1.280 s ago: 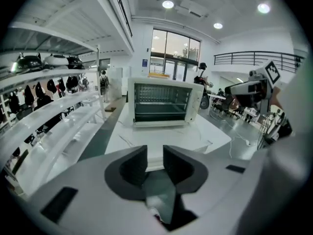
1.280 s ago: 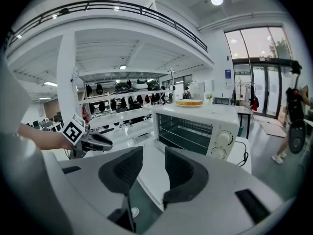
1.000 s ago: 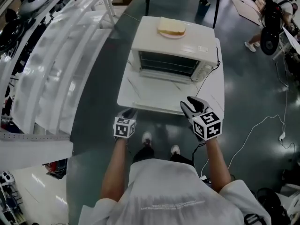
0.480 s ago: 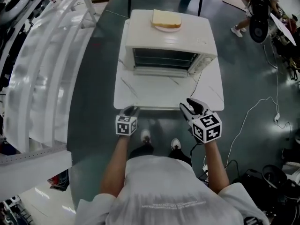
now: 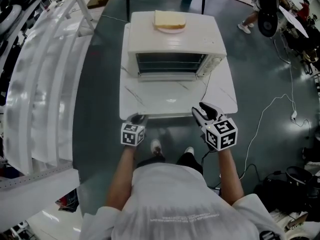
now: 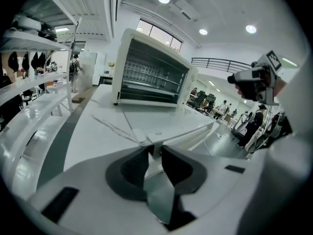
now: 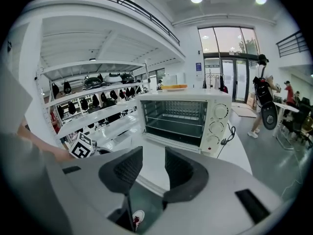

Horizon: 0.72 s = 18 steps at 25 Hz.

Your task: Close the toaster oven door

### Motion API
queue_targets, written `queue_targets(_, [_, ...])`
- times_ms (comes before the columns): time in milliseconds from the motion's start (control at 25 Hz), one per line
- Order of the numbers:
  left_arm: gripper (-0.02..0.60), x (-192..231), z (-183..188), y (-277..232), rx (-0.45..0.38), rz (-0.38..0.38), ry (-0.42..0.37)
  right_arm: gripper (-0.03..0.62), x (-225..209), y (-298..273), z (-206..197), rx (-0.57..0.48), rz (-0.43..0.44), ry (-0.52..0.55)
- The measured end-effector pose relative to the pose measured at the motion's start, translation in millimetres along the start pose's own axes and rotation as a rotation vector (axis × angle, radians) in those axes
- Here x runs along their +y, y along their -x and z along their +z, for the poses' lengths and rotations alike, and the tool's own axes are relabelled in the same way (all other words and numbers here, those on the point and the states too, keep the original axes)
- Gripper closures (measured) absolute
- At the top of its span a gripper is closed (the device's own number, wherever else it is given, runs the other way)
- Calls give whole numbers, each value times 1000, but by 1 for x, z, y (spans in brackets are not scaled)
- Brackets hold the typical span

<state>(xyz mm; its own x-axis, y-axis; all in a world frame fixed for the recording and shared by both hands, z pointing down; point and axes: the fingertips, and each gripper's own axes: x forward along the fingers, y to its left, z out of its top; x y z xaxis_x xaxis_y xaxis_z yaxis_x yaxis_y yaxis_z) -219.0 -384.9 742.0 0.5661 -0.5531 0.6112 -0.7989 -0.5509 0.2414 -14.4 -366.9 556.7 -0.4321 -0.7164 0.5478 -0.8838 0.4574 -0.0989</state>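
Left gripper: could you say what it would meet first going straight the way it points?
The left gripper would probably meet the near edge of the white veined tabletop, seen between its jaws, which have just been closing.

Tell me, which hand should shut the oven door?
Probably the right gripper: its jaws stand apart and empty, and its view looks straight into the open toaster oven.

White, faintly veined bench point(image 5: 222, 91) standing on a dark floor point(image 5: 100, 84), carrying a cream toaster oven point(image 5: 200, 36) toward its far edge, the oven's door point(image 5: 167, 89) let down flat over the benchtop in front, and a thin dark cord point(image 5: 205, 86) trailing across the top beside it.
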Motion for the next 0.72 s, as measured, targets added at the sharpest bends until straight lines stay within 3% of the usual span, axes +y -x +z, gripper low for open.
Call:
queue_targets(400, [494,-13,54,31,-110,-53,-27,442,-6,8,22,-54,-9,12])
queue_targets(720, [494,-10,131,53,-223,28,-47,442,-8,10,40,-102,-19,30])
